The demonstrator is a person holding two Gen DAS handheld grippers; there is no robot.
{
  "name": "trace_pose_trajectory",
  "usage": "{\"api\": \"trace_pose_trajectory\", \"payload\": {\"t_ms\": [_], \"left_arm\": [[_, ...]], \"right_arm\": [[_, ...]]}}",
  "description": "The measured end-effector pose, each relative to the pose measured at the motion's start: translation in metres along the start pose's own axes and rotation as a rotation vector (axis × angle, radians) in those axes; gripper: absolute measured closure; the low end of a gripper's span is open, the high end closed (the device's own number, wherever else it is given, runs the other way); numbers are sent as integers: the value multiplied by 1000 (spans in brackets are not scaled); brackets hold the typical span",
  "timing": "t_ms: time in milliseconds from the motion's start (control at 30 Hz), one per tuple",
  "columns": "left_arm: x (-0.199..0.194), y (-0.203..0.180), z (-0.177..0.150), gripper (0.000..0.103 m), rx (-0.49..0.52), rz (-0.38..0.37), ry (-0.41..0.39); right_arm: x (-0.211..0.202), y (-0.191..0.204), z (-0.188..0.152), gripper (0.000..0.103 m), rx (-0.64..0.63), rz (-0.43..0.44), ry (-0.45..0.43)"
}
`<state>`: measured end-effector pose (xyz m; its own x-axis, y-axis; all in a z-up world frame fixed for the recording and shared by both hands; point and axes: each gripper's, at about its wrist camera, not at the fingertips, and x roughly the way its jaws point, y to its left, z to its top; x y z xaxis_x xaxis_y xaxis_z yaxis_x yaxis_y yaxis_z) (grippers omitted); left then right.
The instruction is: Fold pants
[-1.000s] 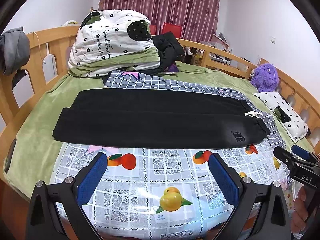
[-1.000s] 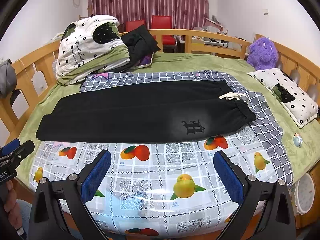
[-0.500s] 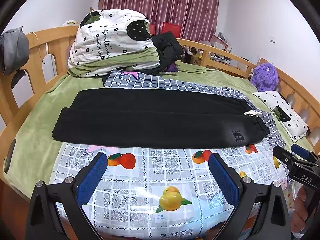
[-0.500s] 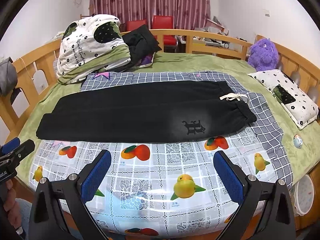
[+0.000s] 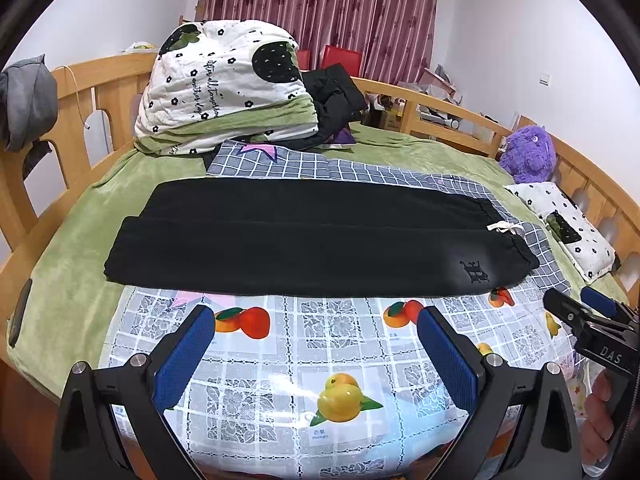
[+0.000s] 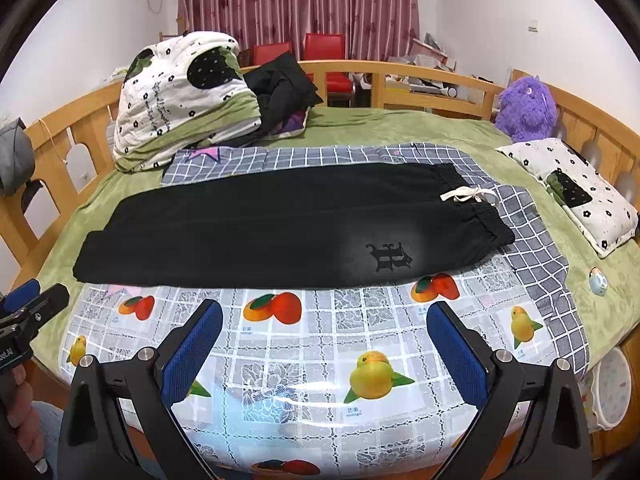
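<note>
Left wrist view is showing me almost nothing changing over the last second: I'm keeping the left gripper (image 5: 316,354) and right gripper (image 6: 325,350) spread wide and empty, black pants (image 5: 312,246) lying beyond the fingertips, first fold unstarted.

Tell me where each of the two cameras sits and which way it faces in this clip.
Left wrist: sits on the left gripper, facing across the bed at the black pants, nearer the leg ends; its open fingers show, and the right gripper plus a hand at the right edge.
Right wrist: sits on the right gripper, facing the pants, nearer the waistband; its open fingers show, and the left gripper at the left edge.
Shared: pants, fruit-print cloth, purple plush toy.
</note>
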<state>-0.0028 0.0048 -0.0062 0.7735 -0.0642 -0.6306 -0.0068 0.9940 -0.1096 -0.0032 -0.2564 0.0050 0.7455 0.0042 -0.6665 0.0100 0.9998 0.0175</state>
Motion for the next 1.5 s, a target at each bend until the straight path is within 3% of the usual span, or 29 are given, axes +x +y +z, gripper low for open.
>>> {"api": "trace_pose_trajectory", "payload": {"t_ms": [433,567,700,867,1033,1200,1333,1400,1500], "left_arm": [[1,-6,3,1,12,-9,-34],[-2,-1,9,1,-25,-68,-82],[9,11,21,1,-76,-116,-72],[33,36,40,1,-128,-83,-52],[65,62,47,1,-141,-56,22],[113,88,34,2,-168,-22,122],[147,107,17,11,-219,-35,195],[161,116,6,12,-244,-14,214],[181,129,-10,18,-307,-47,251]], "right_arm": [[2,7,5,2,-32,-28,-64],[7,4,6,2,-13,-9,-72],[17,-3,15,2,12,19,-71],[30,-15,33,4,-3,-54,-90],[62,-46,50,12,22,-4,-33],[116,-81,49,41,69,57,70],[162,-108,37,42,151,110,140],[183,-120,27,42,177,105,168],[208,-132,12,42,198,79,190]]}}
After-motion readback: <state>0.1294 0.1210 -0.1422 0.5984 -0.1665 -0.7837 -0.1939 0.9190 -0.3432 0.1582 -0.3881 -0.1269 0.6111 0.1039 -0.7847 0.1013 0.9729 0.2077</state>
